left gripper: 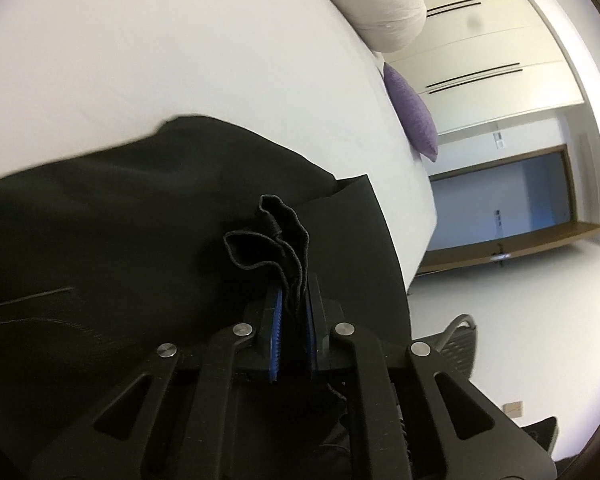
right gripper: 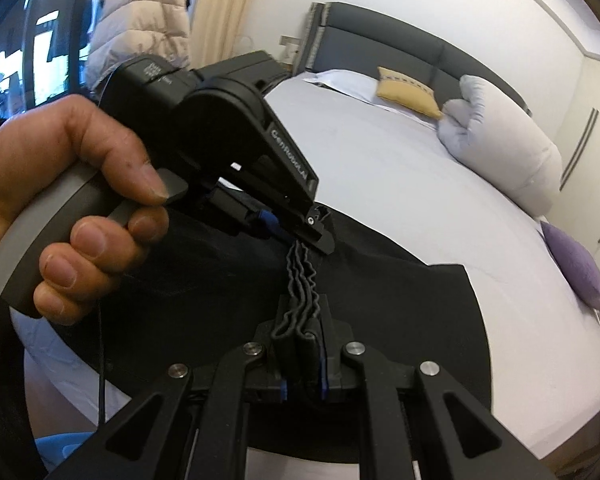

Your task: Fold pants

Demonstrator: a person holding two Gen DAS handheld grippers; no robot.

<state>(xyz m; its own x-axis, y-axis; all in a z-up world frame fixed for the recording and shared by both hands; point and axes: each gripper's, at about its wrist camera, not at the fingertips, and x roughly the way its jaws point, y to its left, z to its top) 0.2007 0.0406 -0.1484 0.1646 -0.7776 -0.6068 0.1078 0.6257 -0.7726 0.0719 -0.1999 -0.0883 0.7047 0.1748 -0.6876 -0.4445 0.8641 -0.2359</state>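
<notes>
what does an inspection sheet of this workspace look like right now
surface: bed with a white sheet, pants partly spread on it
job's things: black pants, bunched edge pinched by both grippers
clutter: yellow cushion, purple cushion, rolled duvet
grippers: left gripper shut on the pants, held by a hand; right gripper shut on the pants
cables: thin black wire hanging below the hand
surroundings: grey headboard, wardrobe doors, puffer jacket
</notes>
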